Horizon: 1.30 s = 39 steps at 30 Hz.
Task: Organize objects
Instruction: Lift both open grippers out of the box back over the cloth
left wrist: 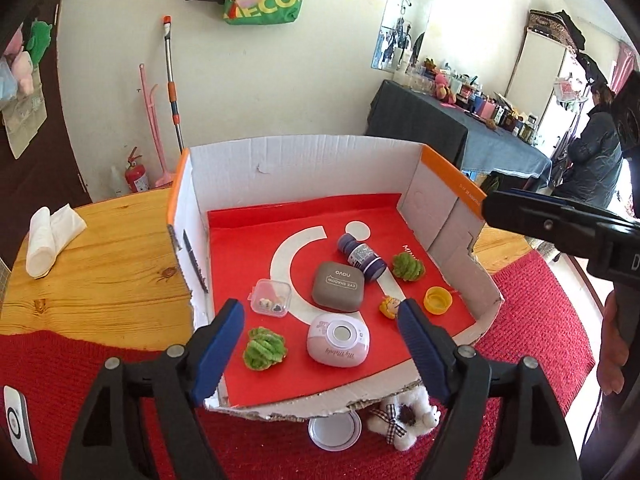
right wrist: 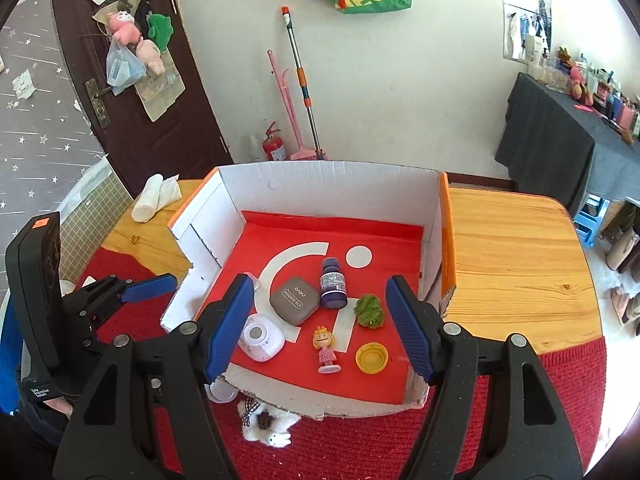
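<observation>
Both the left tool (left wrist: 320, 330) and the right tool (right wrist: 320, 320) stand open and empty above the cardboard box (right wrist: 320, 178) on the bench (right wrist: 512, 248), in which lie the brown case (right wrist: 295, 300), purple bottle (right wrist: 333, 283), pink device (right wrist: 262, 337), figurine (right wrist: 326, 348) and yellow cap (right wrist: 372, 357).

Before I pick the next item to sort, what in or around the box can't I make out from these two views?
- Clear case: its tiny contents are too small to identify in the left view; the right view hides it behind a finger.
- White lid: partly under the box front edge in both views.
- Doll: half hidden by a finger in the left view.
- Left green pompom: hidden in the right view.
</observation>
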Each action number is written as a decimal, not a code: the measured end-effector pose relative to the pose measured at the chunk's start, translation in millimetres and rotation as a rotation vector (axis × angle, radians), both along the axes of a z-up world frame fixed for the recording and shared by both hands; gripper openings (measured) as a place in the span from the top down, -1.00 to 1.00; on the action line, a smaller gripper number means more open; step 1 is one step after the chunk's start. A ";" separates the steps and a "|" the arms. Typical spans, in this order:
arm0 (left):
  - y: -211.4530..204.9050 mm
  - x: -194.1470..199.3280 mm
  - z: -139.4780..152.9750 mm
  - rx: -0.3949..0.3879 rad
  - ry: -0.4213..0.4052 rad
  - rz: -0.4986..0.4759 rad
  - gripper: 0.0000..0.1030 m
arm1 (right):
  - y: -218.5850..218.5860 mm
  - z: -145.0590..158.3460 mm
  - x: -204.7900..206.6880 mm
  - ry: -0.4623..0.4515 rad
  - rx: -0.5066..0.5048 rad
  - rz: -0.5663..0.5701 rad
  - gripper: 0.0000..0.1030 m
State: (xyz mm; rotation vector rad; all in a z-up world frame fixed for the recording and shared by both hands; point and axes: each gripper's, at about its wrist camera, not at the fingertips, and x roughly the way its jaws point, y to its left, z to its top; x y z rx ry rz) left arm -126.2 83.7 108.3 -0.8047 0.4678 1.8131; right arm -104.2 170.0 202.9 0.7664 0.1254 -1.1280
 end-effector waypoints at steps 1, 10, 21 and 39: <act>-6.4 2.4 1.0 0.011 0.010 0.008 -0.59 | 6.7 -0.4 -1.2 -0.003 -0.010 -0.010 -0.32; -51.9 17.6 -2.3 0.046 0.038 0.062 -0.66 | 64.0 -11.4 -3.0 -0.018 -0.092 -0.075 -0.43; -92.8 34.7 -30.0 0.053 0.050 0.089 -0.72 | 111.3 -51.7 19.4 -0.005 -0.116 -0.155 -0.55; -110.5 33.8 -71.8 -0.021 0.016 0.120 -0.73 | 95.4 -117.6 60.9 -0.020 0.014 -0.131 -0.55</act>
